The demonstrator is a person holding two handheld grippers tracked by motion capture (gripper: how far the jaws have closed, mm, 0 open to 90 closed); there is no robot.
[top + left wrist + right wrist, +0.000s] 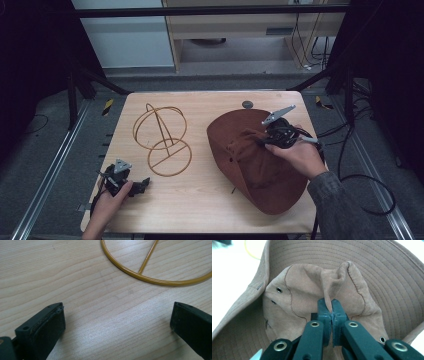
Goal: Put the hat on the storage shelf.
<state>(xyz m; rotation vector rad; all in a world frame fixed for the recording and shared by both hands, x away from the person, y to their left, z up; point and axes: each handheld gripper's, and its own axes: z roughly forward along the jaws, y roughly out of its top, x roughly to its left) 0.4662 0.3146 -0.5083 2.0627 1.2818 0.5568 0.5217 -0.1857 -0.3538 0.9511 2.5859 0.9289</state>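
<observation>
We have the right gripper (331, 305) pinching a fold of the soft rust-brown wide-brimmed cloth hat's (260, 165) crown at the table's right; it looks light, floppy. The left gripper (117, 322) rests spread, near-left.

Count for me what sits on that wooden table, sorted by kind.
Brown fabric wide-brimmed hat: 1
Golden wire hat stand: 1
Small dark round disc: 1
Black hand-held gripper: 2, left and right
Total: 5
</observation>
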